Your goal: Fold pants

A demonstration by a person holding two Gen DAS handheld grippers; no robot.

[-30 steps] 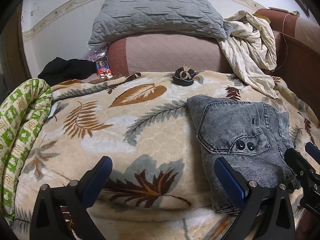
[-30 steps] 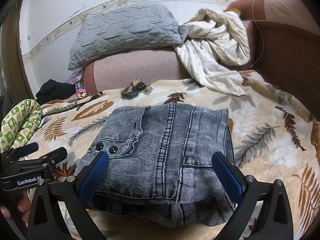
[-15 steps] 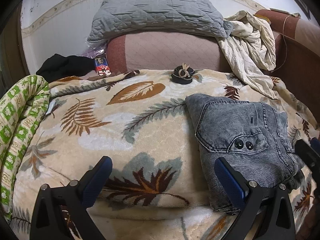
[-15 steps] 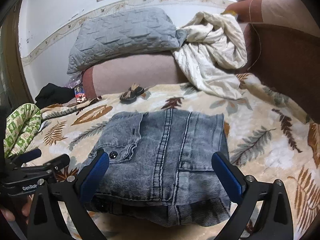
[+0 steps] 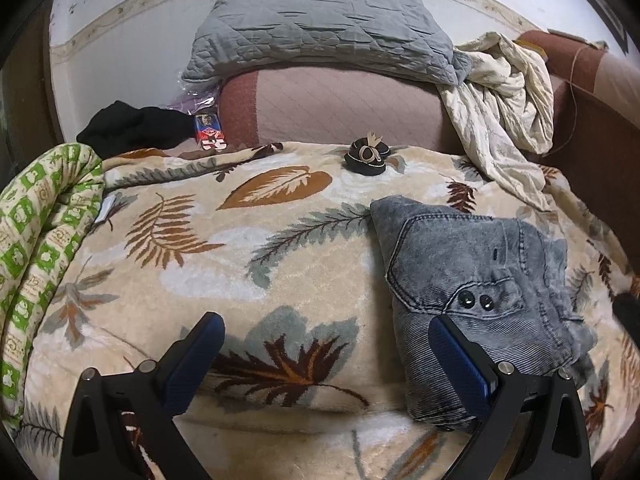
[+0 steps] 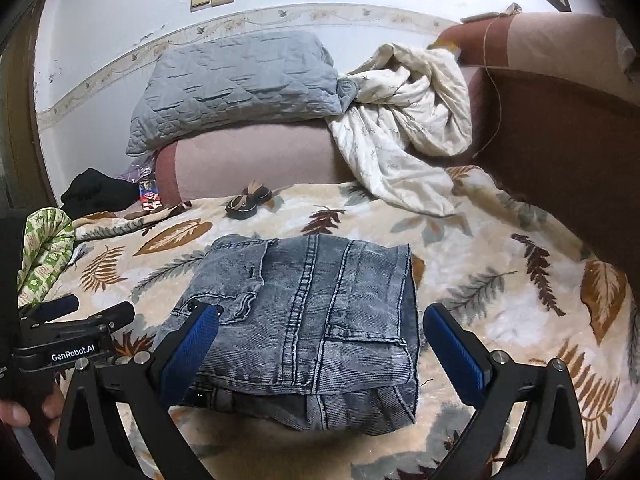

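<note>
Grey washed denim pants (image 6: 316,312) lie folded into a compact stack on the leaf-patterned blanket (image 6: 500,292). In the left wrist view the pants (image 5: 472,280) sit to the right. My left gripper (image 5: 326,364) is open and empty, above the blanket just left of the pants; it also shows in the right wrist view (image 6: 86,314) at the left edge. My right gripper (image 6: 318,354) is open and empty, held above the near edge of the stack, its jaws wide on either side, not touching the denim.
A grey quilted pillow (image 6: 236,84) and a crumpled cream sheet (image 6: 408,120) lie on the pink headrest behind. Small dark slippers (image 6: 248,200) sit on the blanket. A green patterned roll (image 5: 36,240) and black cloth (image 5: 132,128) are at left. A brown sofa arm (image 6: 568,132) rises at right.
Both grippers have pulled back and up from the pants, which look smaller and farther away. The right gripper has almost left the left wrist view. The pants have not moved.
</note>
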